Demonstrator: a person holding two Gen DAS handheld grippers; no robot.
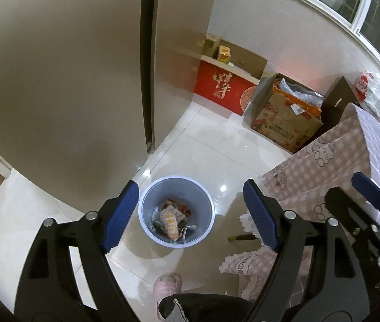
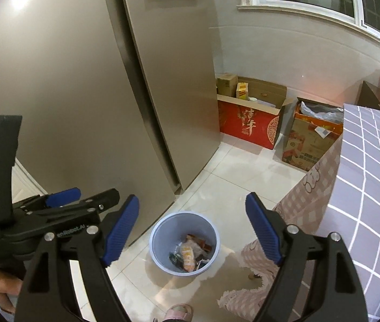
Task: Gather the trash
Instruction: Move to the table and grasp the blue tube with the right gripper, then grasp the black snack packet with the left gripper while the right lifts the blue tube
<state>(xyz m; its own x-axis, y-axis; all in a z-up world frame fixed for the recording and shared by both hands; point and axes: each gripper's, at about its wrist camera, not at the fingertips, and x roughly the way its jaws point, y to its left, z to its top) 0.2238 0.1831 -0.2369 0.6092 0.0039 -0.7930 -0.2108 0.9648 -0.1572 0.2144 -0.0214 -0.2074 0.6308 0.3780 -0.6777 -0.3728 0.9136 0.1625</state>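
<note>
A pale blue waste bin (image 1: 151, 201) stands on the white tiled floor below both grippers. Wrappers and other trash (image 1: 171, 224) lie inside it, an orange-and-white packet on top. My left gripper (image 1: 190, 187) hangs above the bin, open, with nothing between its blue pads. The right gripper (image 2: 192, 198) is also open and empty over the bin (image 2: 163, 232) and its trash (image 2: 188, 255). Each gripper shows in the other's view: the right gripper (image 1: 361, 187) at the right edge, the left gripper (image 2: 64, 196) at the left, held by a hand.
A tall grey refrigerator (image 1: 69, 80) stands just left of the bin. A table under a checked cloth (image 2: 364, 174) is on the right. A red carton (image 1: 222, 91) and a brown box (image 1: 286, 118) sit by the far wall. A foot in a pink slipper (image 1: 165, 287) is near the bin.
</note>
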